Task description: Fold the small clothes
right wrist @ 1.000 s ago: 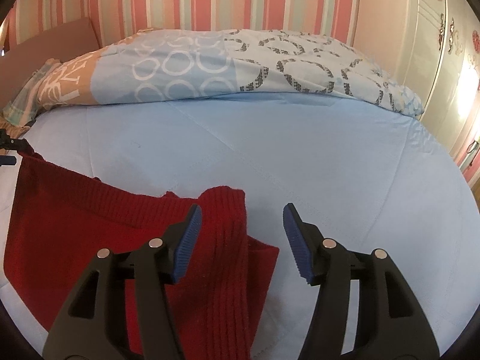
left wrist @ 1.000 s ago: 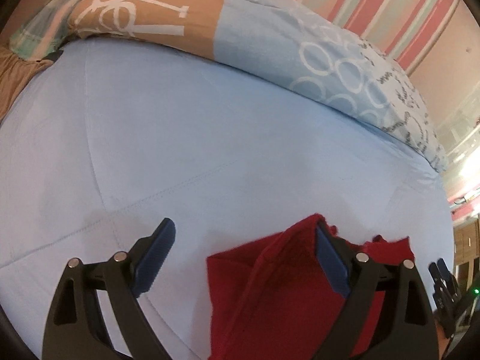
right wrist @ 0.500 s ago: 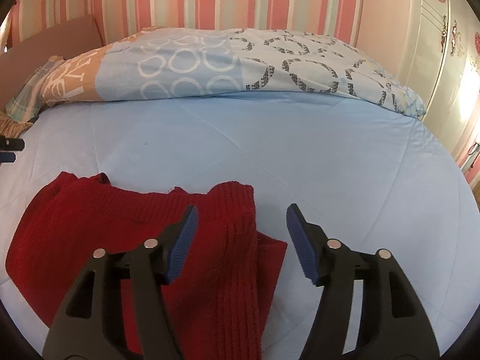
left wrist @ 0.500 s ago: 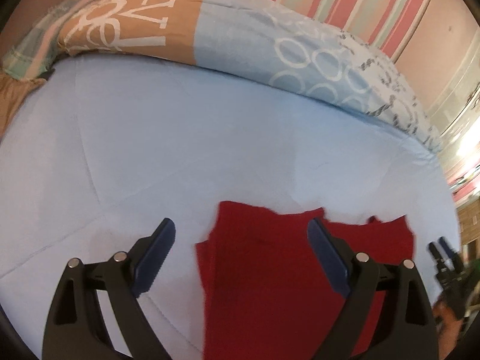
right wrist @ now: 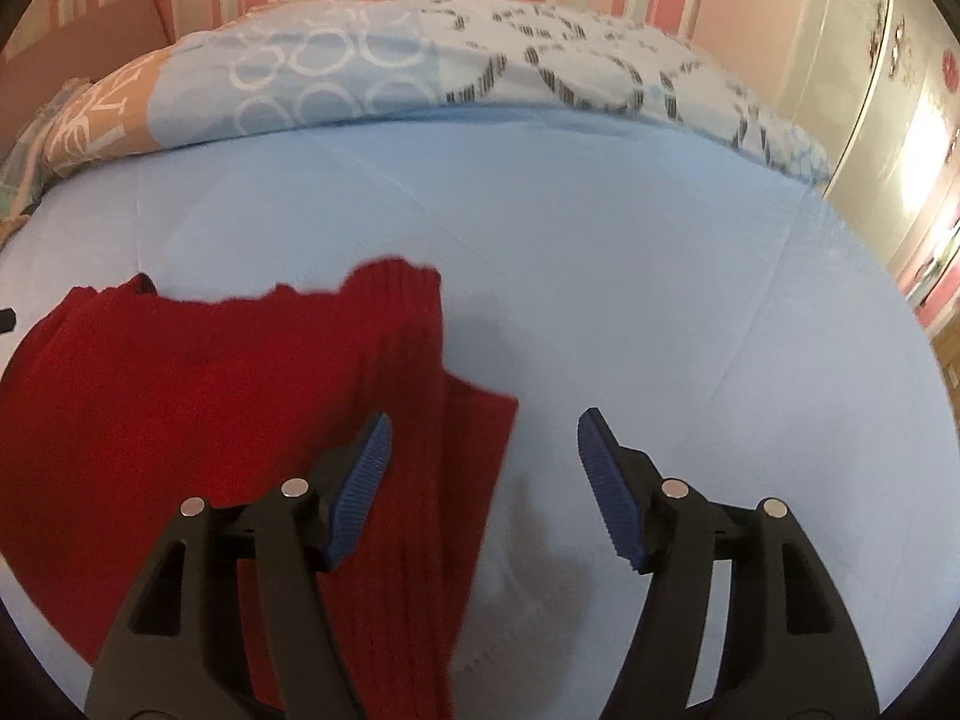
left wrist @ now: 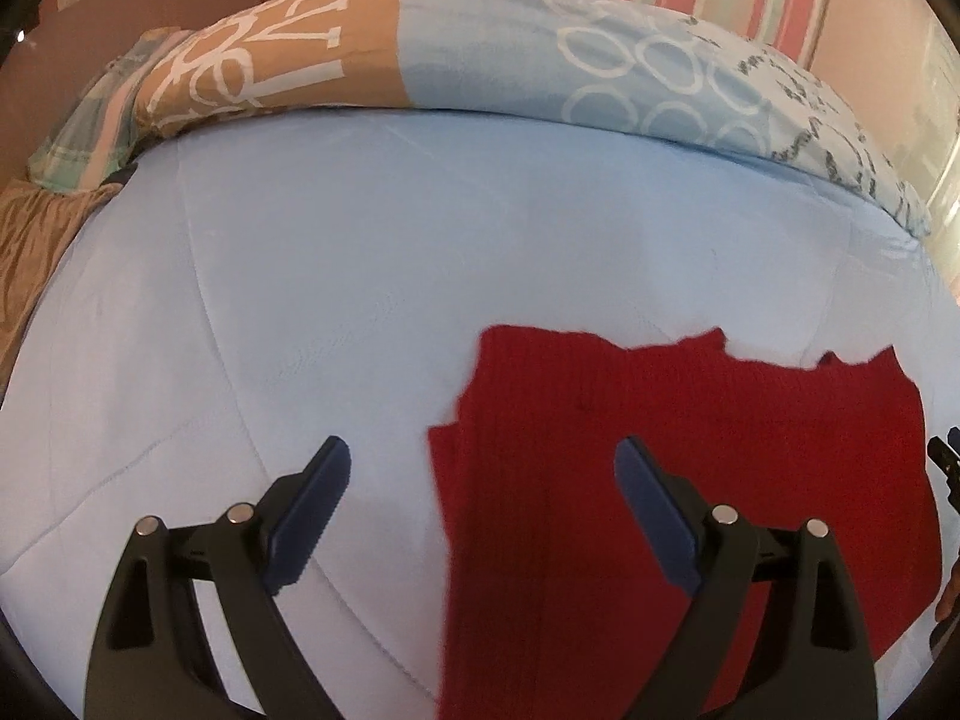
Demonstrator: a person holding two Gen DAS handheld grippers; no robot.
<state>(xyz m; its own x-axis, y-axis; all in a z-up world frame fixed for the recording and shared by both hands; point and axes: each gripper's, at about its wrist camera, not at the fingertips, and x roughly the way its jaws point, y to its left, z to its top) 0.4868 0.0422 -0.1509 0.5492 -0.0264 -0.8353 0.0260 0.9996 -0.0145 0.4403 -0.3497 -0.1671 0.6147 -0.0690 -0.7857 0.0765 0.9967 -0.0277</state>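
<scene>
A red ribbed knit garment (left wrist: 690, 456) lies flat on the light blue bed sheet (left wrist: 360, 276), both side parts folded inward. My left gripper (left wrist: 483, 474) hovers open over the garment's left edge, nothing pinched between its blue pads. In the right wrist view the same red garment (right wrist: 198, 396) fills the lower left, its folded right strip running down the middle. My right gripper (right wrist: 483, 453) hangs over that right edge with its jaws opening; the cloth lies beneath the jaws, not pressed by them. The right gripper's tip (left wrist: 945, 468) peeks in at the left wrist view's right rim.
A patterned duvet (left wrist: 480, 54) in tan, blue and white is bunched along the far side of the bed (right wrist: 600, 276). A plaid pillow (left wrist: 90, 126) and tan fabric (left wrist: 30, 240) sit at far left. Striped wall behind; a white wardrobe (right wrist: 900, 90) stands at right.
The garment's far edge dropped from the left gripper's right pad and now lies flat. Both grippers sank toward the bed, and the right jaws widened.
</scene>
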